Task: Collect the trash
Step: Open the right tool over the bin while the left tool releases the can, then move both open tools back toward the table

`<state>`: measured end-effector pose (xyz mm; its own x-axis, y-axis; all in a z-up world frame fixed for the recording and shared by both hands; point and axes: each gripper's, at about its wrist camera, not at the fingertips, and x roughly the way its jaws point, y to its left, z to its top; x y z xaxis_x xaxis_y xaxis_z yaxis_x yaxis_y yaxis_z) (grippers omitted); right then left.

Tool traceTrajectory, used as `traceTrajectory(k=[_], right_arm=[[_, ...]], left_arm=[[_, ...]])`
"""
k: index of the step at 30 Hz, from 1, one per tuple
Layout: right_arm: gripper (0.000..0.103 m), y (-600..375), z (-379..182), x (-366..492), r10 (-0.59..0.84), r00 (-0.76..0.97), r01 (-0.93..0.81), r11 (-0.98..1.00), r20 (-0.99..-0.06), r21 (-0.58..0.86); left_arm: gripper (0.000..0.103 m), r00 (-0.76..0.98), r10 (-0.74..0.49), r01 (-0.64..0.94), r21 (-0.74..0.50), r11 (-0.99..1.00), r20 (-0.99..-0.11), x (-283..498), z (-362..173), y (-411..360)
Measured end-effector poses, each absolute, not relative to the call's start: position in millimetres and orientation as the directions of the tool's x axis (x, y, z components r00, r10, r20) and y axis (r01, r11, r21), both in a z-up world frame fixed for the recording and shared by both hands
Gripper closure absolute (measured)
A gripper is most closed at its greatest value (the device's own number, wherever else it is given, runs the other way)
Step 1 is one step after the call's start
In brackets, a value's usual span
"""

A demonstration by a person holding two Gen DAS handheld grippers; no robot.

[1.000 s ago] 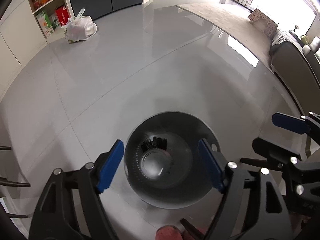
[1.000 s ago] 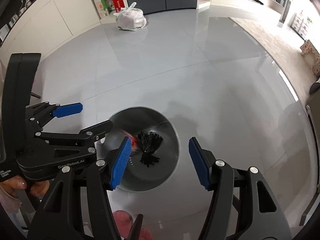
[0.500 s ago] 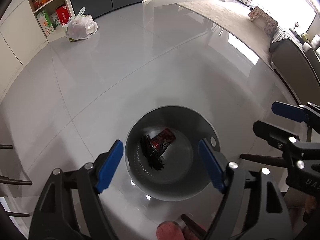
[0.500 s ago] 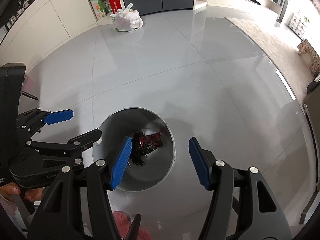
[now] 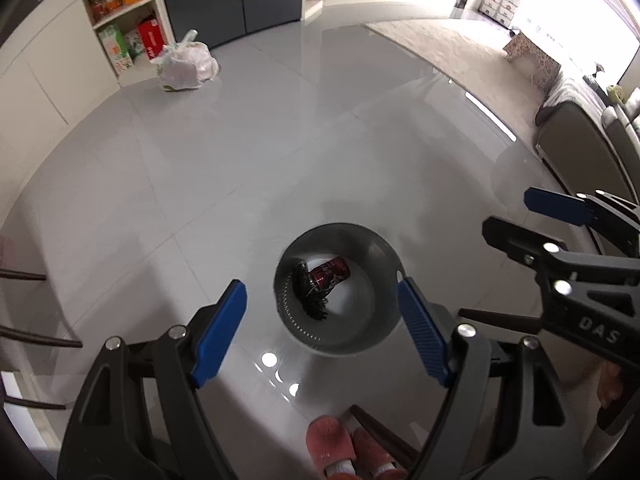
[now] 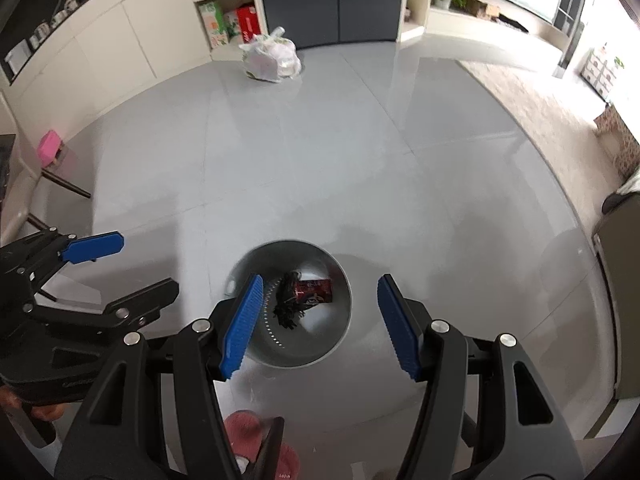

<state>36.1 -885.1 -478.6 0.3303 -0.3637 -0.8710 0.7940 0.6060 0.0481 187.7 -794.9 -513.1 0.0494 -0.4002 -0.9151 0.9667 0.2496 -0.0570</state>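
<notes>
A round metal bin point(image 5: 360, 332) stands on the grey tiled floor. Inside it lie a red can point(image 5: 331, 271) and a black tangled bundle point(image 5: 310, 294). My left gripper point(image 5: 320, 285) hangs high above the bin, open, with nothing between its blue pads. At the right edge of that view is my right gripper point(image 5: 512, 216). In the right wrist view the same bin point(image 6: 332, 344), can point(image 6: 316, 290) and bundle point(image 6: 286, 304) show below my right gripper point(image 6: 320, 280), which is open and empty. My left gripper point(image 6: 148, 264) sits to its left.
A tied white plastic bag point(image 6: 272, 58) lies on the floor by open shelves point(image 5: 128, 32) at the back. A beige rug point(image 5: 460, 52) and a sofa point(image 5: 580, 140) are to the right. Chair legs point(image 5: 24, 276) stand at the left. The person's pink slippers point(image 5: 344, 448) are near the bin.
The can and black bundle, falling a second ago, now rest on the bin's bottom. Both grippers have risen away from the bin, which looks smaller. Jaws have not changed.
</notes>
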Motion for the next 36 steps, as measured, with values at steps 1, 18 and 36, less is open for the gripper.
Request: traceTrajectory(k=[1,18,36], right_arm=[[0.045,-881,-466,39,-0.364,0.337,0.787,0.615,-0.868,0.047],[0.045,-720,-246,103,-0.212,0.540,0.444,0.894,-0.815,0.062],[0.045,-391,-151,195,0.201,0.617,-0.203,0.975,-0.760,0.093]], left_arm=[[0.025,0.055,-0.402,0.964,-0.056,0.259,-0.914,188,-501,-789],[0.025,0.311,-0.390,0.766,-0.015,0.643,-0.867,209,-267,-592],[0.025,0.588,-0.027,0.098,0.038,0.995,-0.808,173,-151,-213]])
